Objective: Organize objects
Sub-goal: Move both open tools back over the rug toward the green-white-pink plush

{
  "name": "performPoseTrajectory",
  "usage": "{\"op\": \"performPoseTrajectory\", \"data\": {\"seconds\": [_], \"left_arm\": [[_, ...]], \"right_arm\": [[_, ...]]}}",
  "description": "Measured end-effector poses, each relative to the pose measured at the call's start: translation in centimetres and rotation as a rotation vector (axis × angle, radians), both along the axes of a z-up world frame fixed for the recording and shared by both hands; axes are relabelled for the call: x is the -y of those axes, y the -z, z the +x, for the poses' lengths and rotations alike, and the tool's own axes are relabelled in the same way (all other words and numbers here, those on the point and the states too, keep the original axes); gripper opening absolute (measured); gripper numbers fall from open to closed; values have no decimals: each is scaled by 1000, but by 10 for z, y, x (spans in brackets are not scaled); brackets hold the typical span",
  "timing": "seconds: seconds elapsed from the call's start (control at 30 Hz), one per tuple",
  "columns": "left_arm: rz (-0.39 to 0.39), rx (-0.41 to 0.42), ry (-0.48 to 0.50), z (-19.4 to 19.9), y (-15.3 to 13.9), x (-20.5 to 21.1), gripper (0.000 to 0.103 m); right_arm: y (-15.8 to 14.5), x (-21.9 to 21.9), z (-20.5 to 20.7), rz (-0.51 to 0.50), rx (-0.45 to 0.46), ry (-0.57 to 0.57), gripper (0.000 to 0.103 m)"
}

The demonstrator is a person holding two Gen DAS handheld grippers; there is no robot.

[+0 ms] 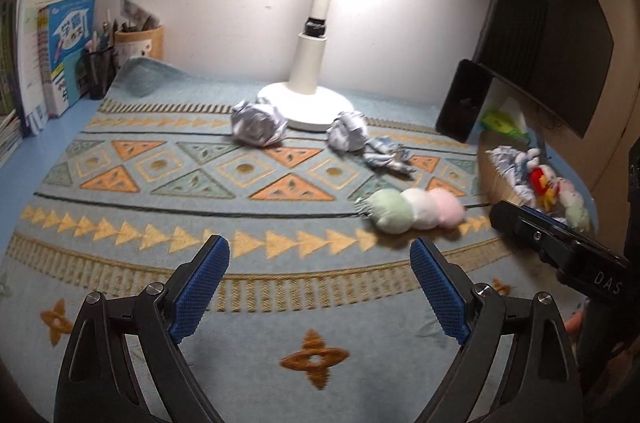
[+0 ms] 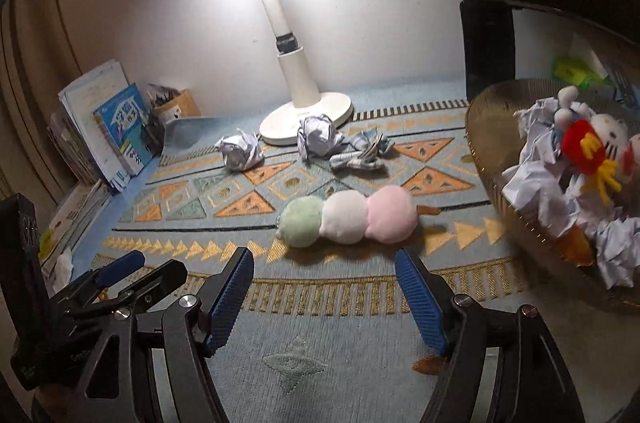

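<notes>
Patterned rug [image 2: 320, 335], dango plush [image 2: 346, 223] just beyond right gripper [image 2: 324, 263], both grippers released, empty.

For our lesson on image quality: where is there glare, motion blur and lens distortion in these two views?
Left wrist: the lamp throws white glare on the wall; the three-ball plush is smeared by motion blur; the mat's stripes bow. Right wrist: the lamp head blows out, corners go dark, the basket rim curves.

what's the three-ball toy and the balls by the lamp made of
Three-ball toy: looks like soft plush fabric, matte and fuzzy, with stitched seams between the green, white and pink segments. Balls by the lamp: crumpled printed paper, judging by the sharp creases.
</notes>
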State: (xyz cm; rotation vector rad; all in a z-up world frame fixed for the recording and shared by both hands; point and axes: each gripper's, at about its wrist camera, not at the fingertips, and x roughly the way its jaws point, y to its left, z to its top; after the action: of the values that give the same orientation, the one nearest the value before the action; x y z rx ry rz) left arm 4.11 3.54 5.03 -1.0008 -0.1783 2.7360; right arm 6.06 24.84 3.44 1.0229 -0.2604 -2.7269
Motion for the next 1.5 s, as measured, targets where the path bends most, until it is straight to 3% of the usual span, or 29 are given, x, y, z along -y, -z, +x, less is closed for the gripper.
{"op": "performPoseTrajectory", "data": {"seconds": [0.1,0.33,0.5,0.87,1.0,1.17,1.3,1.5], "left_arm": [[-16,39,-18,-5,20,8,92],[16,109,-26,-15,27,16,92],[0,93,-18,-11,26,12,92],[20,81,-12,-8,24,14,92],[33,80,-13,-8,24,16,92],[52,77,-16,-8,23,19,92],[62,88,-31,-9,24,23,92],[17,206,-59,-57,20,29,92]], "right_arm": [[6,0,-6,-2,23,5,72],[13,7,-14,47,69,18,73],[13,12,-13,99,67,40,77],[17,9,-18,93,102,60,78],[22,8,-24,71,151,50,78],[25,-2,-39,-106,226,70,80],[23,1,-67,-139,276,87,80],[26,5,-114,-142,277,121,80]]}}
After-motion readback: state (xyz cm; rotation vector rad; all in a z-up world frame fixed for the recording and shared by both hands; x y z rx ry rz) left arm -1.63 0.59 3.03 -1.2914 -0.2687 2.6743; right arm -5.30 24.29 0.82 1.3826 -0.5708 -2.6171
